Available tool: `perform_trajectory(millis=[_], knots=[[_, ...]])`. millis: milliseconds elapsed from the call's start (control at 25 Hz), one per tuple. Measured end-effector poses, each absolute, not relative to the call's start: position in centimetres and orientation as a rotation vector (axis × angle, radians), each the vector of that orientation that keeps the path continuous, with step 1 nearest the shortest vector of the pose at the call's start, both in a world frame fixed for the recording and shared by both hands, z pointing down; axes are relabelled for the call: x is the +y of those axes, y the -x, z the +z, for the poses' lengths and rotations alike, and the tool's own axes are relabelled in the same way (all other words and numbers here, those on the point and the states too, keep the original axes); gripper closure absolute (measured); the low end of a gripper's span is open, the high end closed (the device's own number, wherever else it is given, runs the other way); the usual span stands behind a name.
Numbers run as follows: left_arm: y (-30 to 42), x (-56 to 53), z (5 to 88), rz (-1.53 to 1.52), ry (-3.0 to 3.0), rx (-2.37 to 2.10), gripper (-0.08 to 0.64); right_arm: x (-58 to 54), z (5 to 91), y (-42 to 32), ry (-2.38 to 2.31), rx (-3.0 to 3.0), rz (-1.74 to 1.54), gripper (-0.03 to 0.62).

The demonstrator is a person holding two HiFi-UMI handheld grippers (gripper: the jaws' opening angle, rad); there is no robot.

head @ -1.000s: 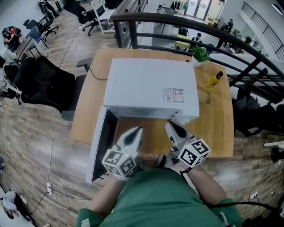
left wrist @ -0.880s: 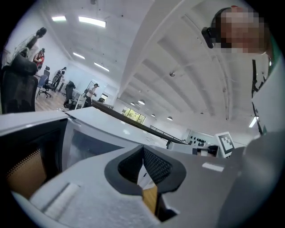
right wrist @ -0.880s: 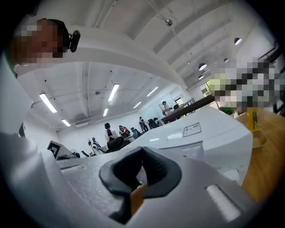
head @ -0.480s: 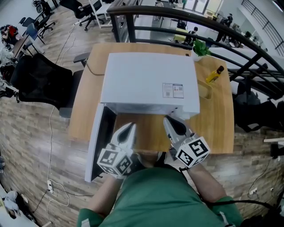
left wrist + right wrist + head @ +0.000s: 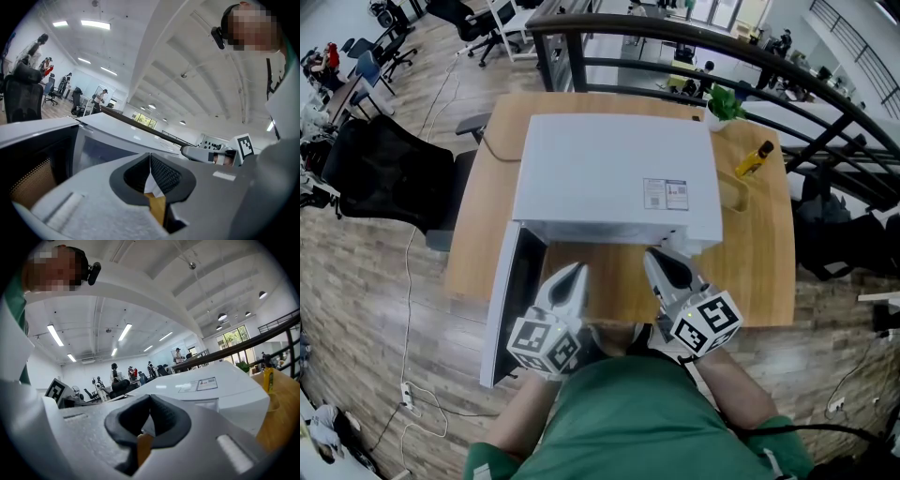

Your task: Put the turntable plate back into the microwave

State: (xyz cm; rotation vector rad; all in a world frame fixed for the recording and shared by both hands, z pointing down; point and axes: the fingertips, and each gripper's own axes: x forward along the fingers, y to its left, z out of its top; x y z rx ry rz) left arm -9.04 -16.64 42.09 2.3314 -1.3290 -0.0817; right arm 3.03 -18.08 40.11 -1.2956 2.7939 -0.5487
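Observation:
A white microwave stands on a wooden table, with its door swung open to the left. No turntable plate shows in any view. My left gripper hovers in front of the open cavity, shut, with nothing between its pads. My right gripper hangs beside it near the microwave's front right corner, also shut and empty. The left gripper view shows the open door and the microwave's top. The microwave's inside is hidden from the head view.
A yellow bottle and a small green plant stand at the table's far right. A black office chair sits to the left of the table. A dark railing runs behind it. A cable trails on the floor at the left.
The head view has shifted slightly. Both grippers keep about the same place in front of the microwave, shut and empty.

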Motion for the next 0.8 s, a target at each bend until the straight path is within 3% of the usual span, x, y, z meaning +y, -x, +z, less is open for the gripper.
perform_trajectory(millis=[800], knots=[[9.37,-16.62,41.43,-0.088,-2.346,-1.35,0.546,-17.46,40.15,-2.66,1.267,2.804,-0.556,0.589]])
